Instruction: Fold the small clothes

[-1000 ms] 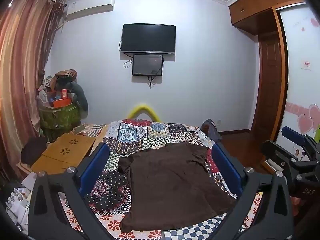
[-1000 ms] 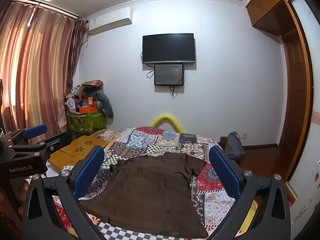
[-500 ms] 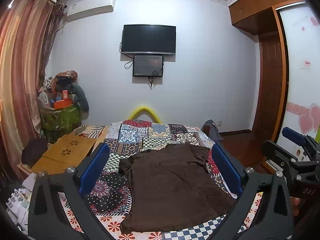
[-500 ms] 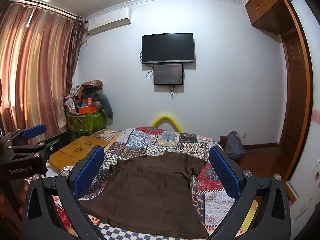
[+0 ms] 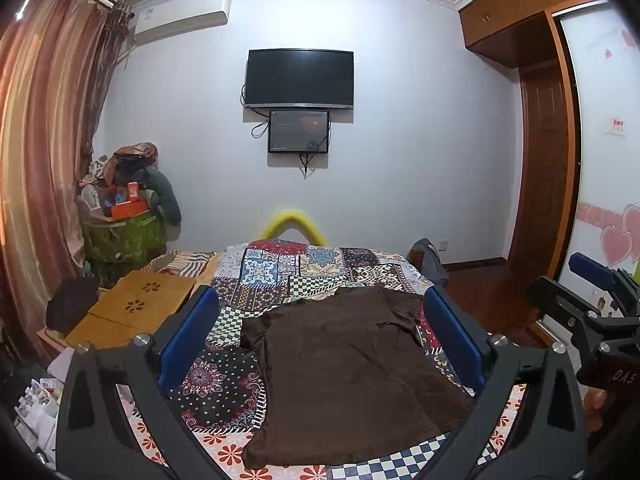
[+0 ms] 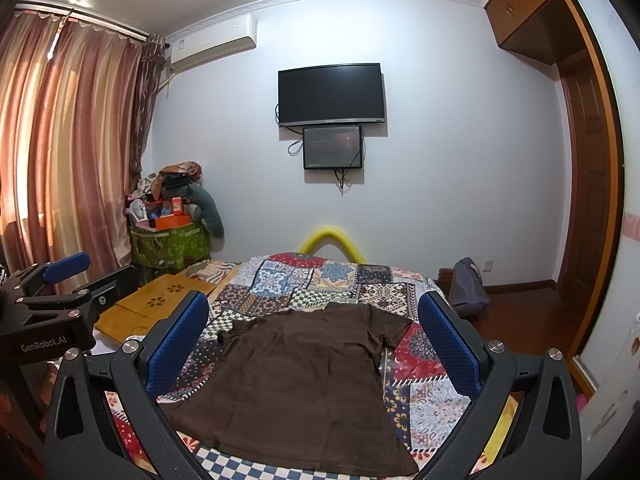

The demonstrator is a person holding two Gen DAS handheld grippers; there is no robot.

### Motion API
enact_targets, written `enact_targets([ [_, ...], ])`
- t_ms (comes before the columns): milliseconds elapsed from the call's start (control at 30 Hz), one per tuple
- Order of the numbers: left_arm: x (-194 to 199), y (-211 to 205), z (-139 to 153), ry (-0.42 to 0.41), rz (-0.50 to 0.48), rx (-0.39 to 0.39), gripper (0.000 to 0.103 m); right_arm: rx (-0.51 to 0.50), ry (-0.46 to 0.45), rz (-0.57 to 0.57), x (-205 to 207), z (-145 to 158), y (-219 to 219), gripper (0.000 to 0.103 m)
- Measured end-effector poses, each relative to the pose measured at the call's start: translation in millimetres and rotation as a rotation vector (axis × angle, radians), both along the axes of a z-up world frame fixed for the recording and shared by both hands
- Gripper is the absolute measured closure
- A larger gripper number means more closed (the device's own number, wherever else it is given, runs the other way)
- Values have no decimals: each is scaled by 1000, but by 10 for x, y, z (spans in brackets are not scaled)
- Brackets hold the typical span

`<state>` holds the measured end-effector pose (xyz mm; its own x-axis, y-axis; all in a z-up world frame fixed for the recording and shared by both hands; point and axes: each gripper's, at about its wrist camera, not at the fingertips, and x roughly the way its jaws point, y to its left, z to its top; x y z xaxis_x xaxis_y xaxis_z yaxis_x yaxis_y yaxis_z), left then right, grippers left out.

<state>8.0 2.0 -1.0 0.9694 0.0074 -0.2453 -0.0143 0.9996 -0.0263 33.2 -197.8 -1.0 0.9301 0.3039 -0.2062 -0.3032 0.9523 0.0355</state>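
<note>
You held the left tongs (image 5: 320,340) spread wide above the near edge of the bed (image 5: 280,268), nothing between the blue pads (image 5: 188,336). The right tongs (image 6: 312,344) were likewise spread and empty. The brown T-shirt (image 5: 344,376) lay flat on the patchwork bedspread, hem toward the near edge, collar toward the far end, both sleeves out. Legible writing: "GenRobot.AI" on the left tongs' body in the right wrist view; "DAS" on the right tongs' body in the left wrist view.
</note>
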Motion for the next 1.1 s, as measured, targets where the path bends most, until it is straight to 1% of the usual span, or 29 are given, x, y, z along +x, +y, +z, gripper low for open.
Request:
enact_targets([
  [1100, 41, 1, -7, 4, 15, 1, 0, 13, 21, 4, 35, 3, -35, 0],
])
